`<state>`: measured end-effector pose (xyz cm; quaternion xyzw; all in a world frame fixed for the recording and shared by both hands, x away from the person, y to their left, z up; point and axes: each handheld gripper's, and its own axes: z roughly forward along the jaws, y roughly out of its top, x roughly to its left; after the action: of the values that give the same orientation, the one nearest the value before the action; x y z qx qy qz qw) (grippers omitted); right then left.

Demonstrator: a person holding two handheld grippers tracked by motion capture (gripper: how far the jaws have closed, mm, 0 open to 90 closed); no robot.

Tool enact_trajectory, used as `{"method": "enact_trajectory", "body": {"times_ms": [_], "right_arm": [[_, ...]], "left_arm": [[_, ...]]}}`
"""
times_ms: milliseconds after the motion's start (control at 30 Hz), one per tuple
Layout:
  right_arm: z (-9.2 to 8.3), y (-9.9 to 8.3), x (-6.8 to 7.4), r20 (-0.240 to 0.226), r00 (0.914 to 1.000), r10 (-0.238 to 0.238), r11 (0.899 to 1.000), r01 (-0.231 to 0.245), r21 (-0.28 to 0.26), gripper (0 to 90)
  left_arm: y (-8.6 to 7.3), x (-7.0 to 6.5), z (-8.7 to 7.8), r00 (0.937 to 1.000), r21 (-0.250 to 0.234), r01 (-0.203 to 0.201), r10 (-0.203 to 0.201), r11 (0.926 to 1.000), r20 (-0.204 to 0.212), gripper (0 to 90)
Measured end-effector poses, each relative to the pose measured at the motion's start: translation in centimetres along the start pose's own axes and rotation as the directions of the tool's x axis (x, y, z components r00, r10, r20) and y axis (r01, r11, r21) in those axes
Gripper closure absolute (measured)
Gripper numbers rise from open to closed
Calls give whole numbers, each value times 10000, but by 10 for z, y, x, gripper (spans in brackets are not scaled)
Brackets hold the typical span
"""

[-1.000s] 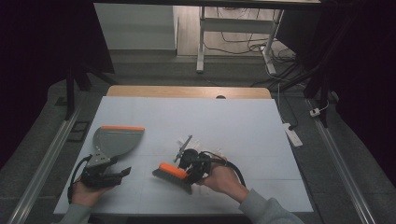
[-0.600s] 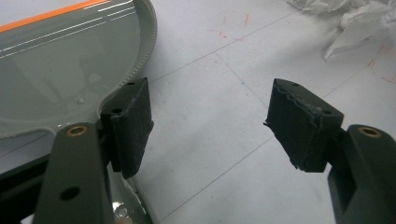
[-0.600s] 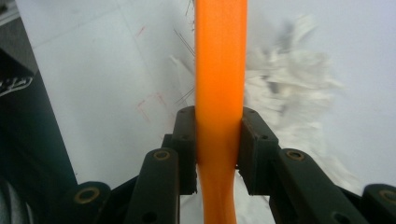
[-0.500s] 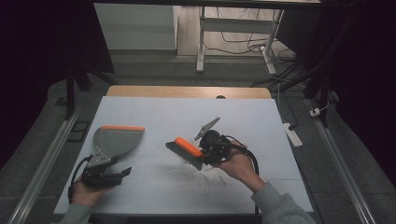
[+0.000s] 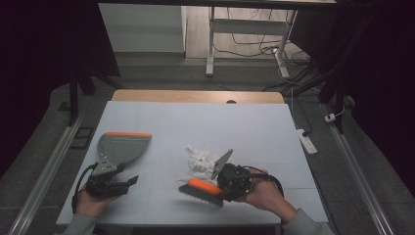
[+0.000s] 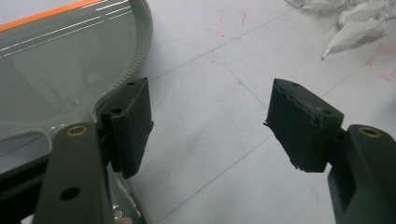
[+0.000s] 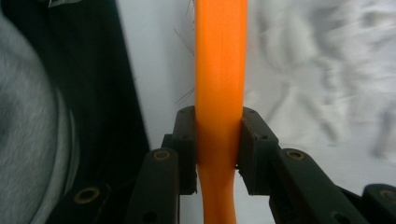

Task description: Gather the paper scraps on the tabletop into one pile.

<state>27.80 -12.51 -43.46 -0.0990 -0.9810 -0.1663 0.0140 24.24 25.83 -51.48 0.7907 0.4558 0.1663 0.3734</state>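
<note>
A grey dustpan (image 5: pixel 122 147) with an orange front lip lies flat at the table's left. My left gripper (image 5: pixel 126 182) rests at its handle end. In the left gripper view that gripper (image 6: pixel 210 121) is open with bare table between its pads, and the dustpan (image 6: pixel 56 60) lies just outside one of them. My right gripper (image 5: pixel 221 188) is shut on an orange brush (image 5: pixel 201 188), whose bristles hang down just in front of a pile of white paper scraps (image 5: pixel 199 157). In the right gripper view both pads of the gripper (image 7: pixel 218 135) press on the brush's orange handle (image 7: pixel 219 70).
The white table (image 5: pixel 293 147) has a wooden strip along its far edge. A white power strip (image 5: pixel 307 138) lies on the floor off the right side. Metal desk legs and cables stand beyond the far edge. The person's grey sleeve (image 7: pixel 28 140) shows close beside the right gripper.
The right gripper carried the brush up and away over the middle of the table, then drew it back toward the near edge, ending right of where it began. The left gripper and dustpan stayed put.
</note>
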Motion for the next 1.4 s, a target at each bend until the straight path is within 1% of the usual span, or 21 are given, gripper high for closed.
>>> {"method": "enact_trajectory", "body": {"times_ms": [100,133,167,233,333,433,500,600,633,733,867,933,967,1067,1167,1200,1233,1300,1333,1367,1400], "right_arm": [[11,1,5,134,9992,-383,9983,376,442,707],[12,3,4,330,9986,-410,9987,399,329,707],[13,6,1,424,9978,-520,9978,501,428,707],[16,13,-6,882,9918,-925,9946,880,544,707],[19,22,-20,1322,9858,-1033,9936,961,598,707],[20,27,-35,1577,9851,-687,9971,629,417,707],[19,29,-43,1874,9813,-447,9988,399,294,707],[13,27,-46,1925,9813,-32,9997,81,-245,707],[10,26,-45,1904,9817,23,9983,87,-568,707],[-7,18,-41,1686,9846,466,9880,-206,-1529,707],[-30,3,-44,1683,9762,1367,9635,-916,-2516,706],[-38,-5,-51,1877,9616,2004,9516,-1454,-2709,706],[-40,-9,-54,2057,9485,2409,9440,-1797,-2768,706],[-43,-22,-69,2324,9023,3632,9123,-2938,-2852,706],[-39,-36,-84,2412,8457,4760,8699,-4125,-2702,707],[-37,-41,-88,2586,8334,4885,8664,-4283,-2566,707],[-34,-44,-92,2784,8169,5052,8597,-4484,-2444,706],[-26,-49,-99,3046,7924,5285,8483,-4795,-2245,707],[-22,-49,-102,2983,7840,5444,8385,-4996,-2175,707],[-17,-48,-105,2959,7807,5505,8348,-5100,-2074,707],[-13,-45,-107,2957,7820,5487,8360,-5134,-1938,707]], "left_arm": [[0,0,1,10000,31,-17,17,10000,17,318],[0,-1,0,10000,34,-27,27,10000,13,318],[0,-1,0,10000,27,-25,25,10000,16,318],[0,0,0,10000,4,-7,7,10000,-5,318],[0,1,-1,10000,-2,10,-10,10000,7,317],[-1,1,-1,10000,-9,21,-22,10000,-8,318],[-1,2,-1,10000,-10,21,-21,10000,-14,318],[-1,2,-2,10000,-29,23,-23,10000,-24,318],[-1,2,-2,10000,-21,30,-30,10000,-29,318],[-1,2,-1,10000,-8,25,-25,10000,-12,318],[-1,0,-1,10000,-17,2,-2,10000,-14,317],[-1,0,-1,10000,-27,13,-13,10000,-25,317],[-1,0,-1,10000,-29,12,-12,10000,-27,317],[-1,0,-1,10000,-33,31,-31,10000,-18,317],[-1,0,-1,10000,-40,24,-24,10000,20,317],[-1,0,-1,10000,-39,16,-15,10000,32,317],[-1,0,-1,10000,-35,7,-7,10000,43,317],[-1,0,0,10000,-4,-19,19,10000,54,318],[-1,0,0,10000,3,-20,20,10000,61,317],[-1,0,0,10000,4,-24,24,10000,62,317],[-1,0,0,10000,-3,-29,29,10000,55,317]]}}
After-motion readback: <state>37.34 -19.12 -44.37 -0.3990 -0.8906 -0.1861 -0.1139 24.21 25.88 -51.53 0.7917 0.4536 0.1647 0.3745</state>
